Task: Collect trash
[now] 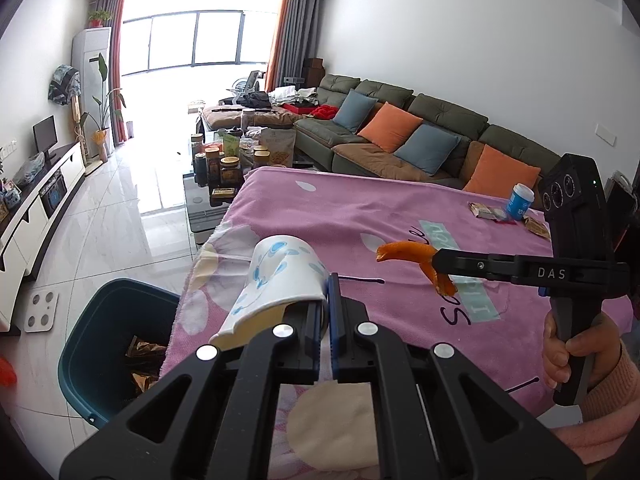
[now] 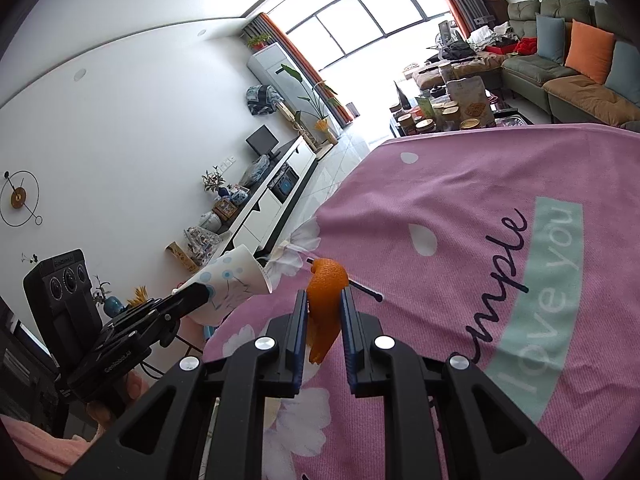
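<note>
A white paper cup with blue dots (image 1: pixel 276 280) lies tilted on its side above the left edge of the pink blanket (image 1: pixel 360 208), its wall pinched in my left gripper (image 1: pixel 328 294), which is shut on it. Below and to the left stands a teal trash bin (image 1: pixel 100 320) with golden wrappers inside. My right gripper (image 2: pixel 324 300) is shut on a curled orange peel (image 2: pixel 326 280) held just above the blanket. In the left wrist view the right gripper (image 1: pixel 434 258) carries the orange peel (image 1: pixel 408 252) at mid-right. The right wrist view shows the left gripper (image 2: pixel 196 294) with the cup (image 2: pixel 232 276).
A blue-and-white bottle (image 1: pixel 520 200) and food wrappers (image 1: pixel 486 211) lie at the blanket's far right. A thin black stick (image 1: pixel 360 280) lies near the cup. A low table crowded with jars (image 1: pixel 228 160) stands beyond, the sofa (image 1: pixel 400 132) to its right, a white scale (image 1: pixel 40 312) on the floor.
</note>
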Available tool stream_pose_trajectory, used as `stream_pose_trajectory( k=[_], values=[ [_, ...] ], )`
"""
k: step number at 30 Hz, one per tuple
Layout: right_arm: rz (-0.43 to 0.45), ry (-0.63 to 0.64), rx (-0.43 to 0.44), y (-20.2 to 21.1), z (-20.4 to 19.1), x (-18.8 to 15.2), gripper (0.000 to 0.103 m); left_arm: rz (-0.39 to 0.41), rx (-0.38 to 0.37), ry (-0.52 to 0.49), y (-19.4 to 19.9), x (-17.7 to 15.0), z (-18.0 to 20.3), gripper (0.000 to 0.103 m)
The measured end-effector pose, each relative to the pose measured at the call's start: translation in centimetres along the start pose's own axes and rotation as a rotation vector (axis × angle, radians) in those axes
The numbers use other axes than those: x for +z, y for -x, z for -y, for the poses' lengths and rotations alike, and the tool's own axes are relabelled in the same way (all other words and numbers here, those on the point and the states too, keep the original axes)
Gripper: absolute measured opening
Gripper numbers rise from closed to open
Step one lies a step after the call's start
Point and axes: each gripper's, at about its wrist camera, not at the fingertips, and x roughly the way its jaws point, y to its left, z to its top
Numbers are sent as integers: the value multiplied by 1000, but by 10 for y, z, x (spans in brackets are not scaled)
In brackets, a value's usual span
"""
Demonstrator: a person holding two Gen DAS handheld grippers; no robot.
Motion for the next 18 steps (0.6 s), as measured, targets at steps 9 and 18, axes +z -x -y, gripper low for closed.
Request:
stream_pose_trajectory(
  k=[9,18],
  values=[
    [-20,18,29,-11,-13,-1,15,8,32,8,13,-3,-12,4],
    [-41,29,53,-22,-24,-3,15,11,61,27,22,-7,-26,4]
  ],
)
